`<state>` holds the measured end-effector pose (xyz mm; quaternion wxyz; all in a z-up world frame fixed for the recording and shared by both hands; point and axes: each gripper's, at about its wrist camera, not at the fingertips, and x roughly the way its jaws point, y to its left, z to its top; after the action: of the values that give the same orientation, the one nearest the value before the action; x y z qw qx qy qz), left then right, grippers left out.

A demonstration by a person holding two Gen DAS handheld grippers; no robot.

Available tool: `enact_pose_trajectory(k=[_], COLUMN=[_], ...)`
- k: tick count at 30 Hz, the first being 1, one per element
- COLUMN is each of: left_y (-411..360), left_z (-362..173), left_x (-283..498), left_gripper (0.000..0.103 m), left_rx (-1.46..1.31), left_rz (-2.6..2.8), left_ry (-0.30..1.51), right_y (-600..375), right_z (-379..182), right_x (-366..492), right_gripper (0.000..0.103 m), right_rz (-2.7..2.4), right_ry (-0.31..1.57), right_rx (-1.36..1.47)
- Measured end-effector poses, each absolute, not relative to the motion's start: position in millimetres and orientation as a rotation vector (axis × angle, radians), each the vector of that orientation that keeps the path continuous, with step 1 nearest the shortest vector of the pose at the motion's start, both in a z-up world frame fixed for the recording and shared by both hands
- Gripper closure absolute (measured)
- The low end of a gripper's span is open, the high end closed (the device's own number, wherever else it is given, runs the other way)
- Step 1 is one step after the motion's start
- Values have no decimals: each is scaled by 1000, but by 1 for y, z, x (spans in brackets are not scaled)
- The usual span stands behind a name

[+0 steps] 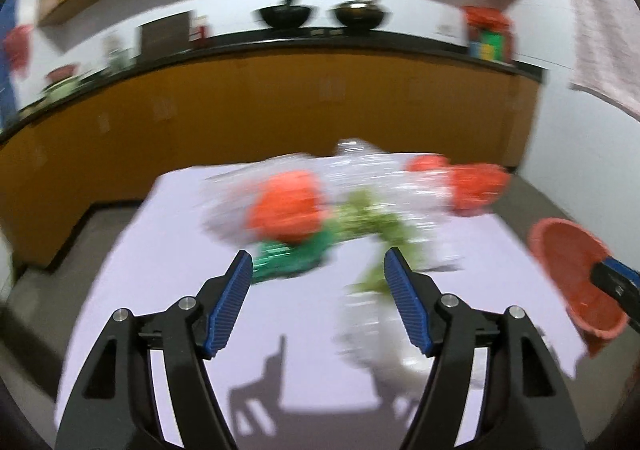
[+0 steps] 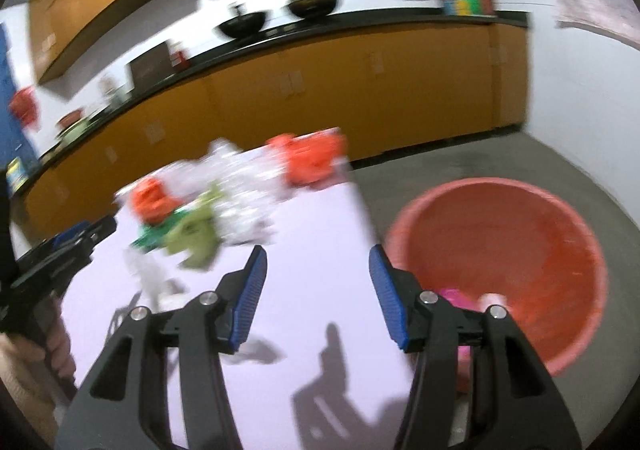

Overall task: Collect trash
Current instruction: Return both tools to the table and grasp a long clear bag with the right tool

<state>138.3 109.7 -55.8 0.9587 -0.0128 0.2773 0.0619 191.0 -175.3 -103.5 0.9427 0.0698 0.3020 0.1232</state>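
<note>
in the left wrist view, at about 9 to 10 o'clock of the pale table [image 1: 120, 330], the nearest scrap is a green wrapper [image 1: 294, 258], just ahead of the left gripper [image 1: 319, 268]. its blue pads [image 1: 228, 310] stand spread with nothing between them. at 12 o'clock the trash heap [image 1: 352, 194] is a motion-smeared mix of clear plastic, an orange lump [image 1: 286, 206] and yellow-green bits; individual pieces cannot be told apart. the risk here, as i judge it, is closing on a smear: a blind pinch into crinkly plastic may catch only a corner, drag the neighbours and push scraps off the far edge.

toward 3 o'clock, the red tub [image 1: 572, 282] sits past the table's right edge, with the other tool's tip in front of it. in the right wrist view the left tool shows at 9 o'clock, the heap [image 2: 240, 186] at 11 o'clock, and the right gripper [image 2: 318, 270] hangs over bare table at the edge, fingers apart and empty. the tub [image 2: 520, 250] fills 3 to 4 o'clock, on the floor below the table, with a pink item [image 2: 452, 296] already inside. light scraps released from above could drift and miss its rim. both tools working one small heap could also knock together.
</note>
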Motion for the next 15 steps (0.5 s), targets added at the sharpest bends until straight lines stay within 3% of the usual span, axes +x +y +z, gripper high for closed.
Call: enact_pose_trajectory(k=[6, 15], left_y=[181, 228], left_z=[-64, -75], left_x=[124, 104], left_gripper=[31, 30], left_rx=[-84, -144], left_rz=[290, 361], left_ry=[578, 587], right_y=[-97, -44], right_z=[-116, -151], right_x=[194, 205], right_gripper=[42, 34], right_rz=[443, 485], right_ry=[688, 811], right_rx=[81, -42])
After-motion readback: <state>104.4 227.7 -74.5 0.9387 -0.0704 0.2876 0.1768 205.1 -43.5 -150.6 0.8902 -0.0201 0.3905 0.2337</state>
